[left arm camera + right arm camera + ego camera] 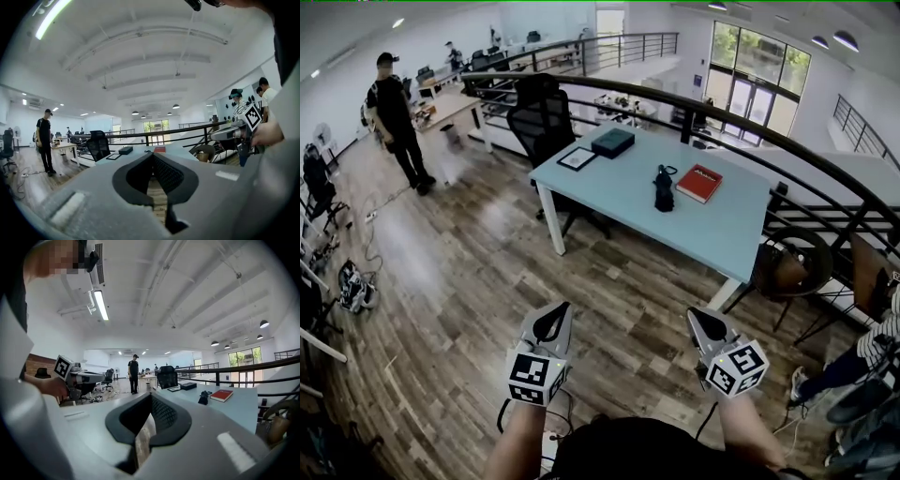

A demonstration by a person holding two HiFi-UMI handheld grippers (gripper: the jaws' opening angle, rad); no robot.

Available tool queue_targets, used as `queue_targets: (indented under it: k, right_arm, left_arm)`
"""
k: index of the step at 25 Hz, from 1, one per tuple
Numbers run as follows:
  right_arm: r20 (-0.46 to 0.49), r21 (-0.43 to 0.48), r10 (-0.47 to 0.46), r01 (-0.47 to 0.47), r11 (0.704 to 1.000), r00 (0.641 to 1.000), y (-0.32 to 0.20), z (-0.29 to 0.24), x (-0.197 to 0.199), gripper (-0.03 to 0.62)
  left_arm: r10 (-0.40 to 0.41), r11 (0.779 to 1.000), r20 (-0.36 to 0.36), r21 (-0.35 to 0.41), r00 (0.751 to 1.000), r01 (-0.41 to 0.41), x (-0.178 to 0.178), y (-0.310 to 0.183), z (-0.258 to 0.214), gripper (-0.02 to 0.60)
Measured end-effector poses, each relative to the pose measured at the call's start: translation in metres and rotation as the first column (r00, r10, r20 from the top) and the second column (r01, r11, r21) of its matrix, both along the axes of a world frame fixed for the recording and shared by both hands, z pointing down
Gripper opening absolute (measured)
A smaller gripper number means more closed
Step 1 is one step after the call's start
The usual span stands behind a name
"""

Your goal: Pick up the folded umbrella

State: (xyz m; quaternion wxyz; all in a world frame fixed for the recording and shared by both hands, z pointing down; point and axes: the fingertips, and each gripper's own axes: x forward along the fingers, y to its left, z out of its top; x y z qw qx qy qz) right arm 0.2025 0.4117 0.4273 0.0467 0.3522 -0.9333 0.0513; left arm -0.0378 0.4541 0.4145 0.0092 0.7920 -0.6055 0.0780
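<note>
The folded black umbrella (664,188) lies on a light blue table (619,192), beside a red book (699,183). The right gripper view shows the umbrella (204,397) far ahead on the tabletop. Both grippers are held low over the wooden floor, well short of the table. My left gripper (563,307) has its jaws together with nothing between them, and its own view shows the tips (152,154) meeting. My right gripper (693,313) is likewise shut and empty, tips (150,395) touching.
A dark box (612,142) and a flat framed tablet (577,158) sit at the table's far end, with a black office chair (544,117) behind. A curved black railing (787,141) runs past the table. A wicker chair (792,267) stands right. A person (397,120) stands far left.
</note>
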Motion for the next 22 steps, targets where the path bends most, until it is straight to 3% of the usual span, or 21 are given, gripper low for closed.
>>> queue_targets:
  k: [8, 15, 22]
  right_arm:
    - [-0.01, -0.078, -0.045, 0.044, 0.996, 0.999, 0.03, 0.034, -0.06, -0.002]
    - [-0.007, -0.134, -0.075, 0.074, 0.988, 0.997, 0.019, 0.05, -0.075, -0.002]
    - [0.011, -0.174, -0.083, 0.084, 0.981, 0.996, -0.038, 0.067, -0.078, -0.002]
  left_arm:
    - [-0.032, 0.997, -0.163, -0.078, 0.986, 0.02, -0.049, 0.021, 0.024, 0.006]
    - [-0.016, 0.99, -0.177, -0.144, 0.984, -0.01, -0.052, -0.004, 0.045, 0.006]
    - [-0.01, 0.982, -0.187, -0.185, 0.982, -0.025, -0.049, -0.065, 0.062, 0.006]
